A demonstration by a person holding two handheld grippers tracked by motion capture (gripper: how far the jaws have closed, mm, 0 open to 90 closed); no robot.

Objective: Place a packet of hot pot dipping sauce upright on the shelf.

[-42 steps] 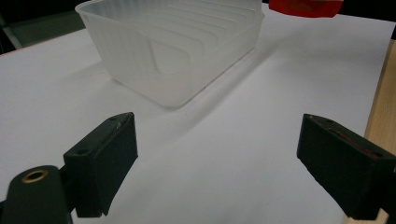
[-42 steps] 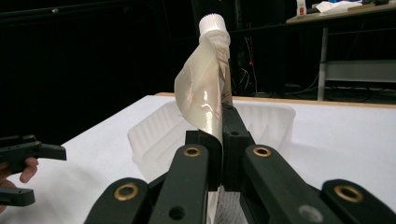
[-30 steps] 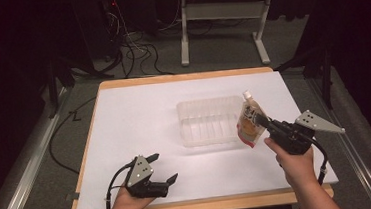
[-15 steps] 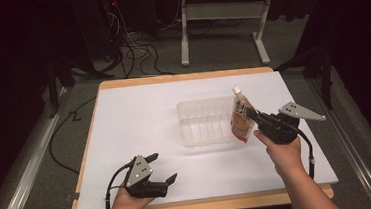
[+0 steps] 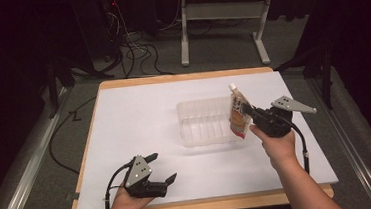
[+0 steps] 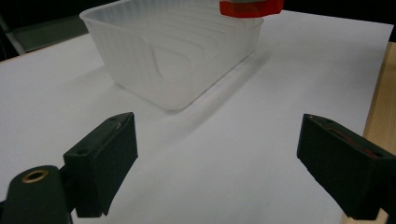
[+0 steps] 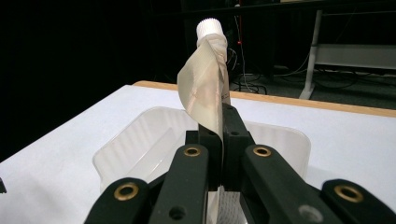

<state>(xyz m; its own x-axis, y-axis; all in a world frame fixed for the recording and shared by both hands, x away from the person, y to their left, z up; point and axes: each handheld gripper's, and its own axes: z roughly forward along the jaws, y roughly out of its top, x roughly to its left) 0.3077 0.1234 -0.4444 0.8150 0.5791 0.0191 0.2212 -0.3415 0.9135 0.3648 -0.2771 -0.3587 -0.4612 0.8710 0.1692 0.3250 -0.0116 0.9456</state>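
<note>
The right gripper (image 5: pixel 248 111) pinched a spouted foil pouch (image 5: pixel 237 111) above the clear ribbed plastic tub's (image 5: pixel 201 133) right end, seemingly awaiting lowering inside, while the left gripper (image 5: pixel 161 167) rested spread near the surface's (image 5: pixel 139 113) front edge.

the pouch's (image 6: pixel 251 7) upper part was cut off above the tub (image 6: pixel 177 51). its print was too small to read.

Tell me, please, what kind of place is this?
Probably a lab or workshop set up for recording. A white-covered table stands in a dark room, loose cables lie on the carpet behind it, and a bare desk frame stands beyond.
</note>
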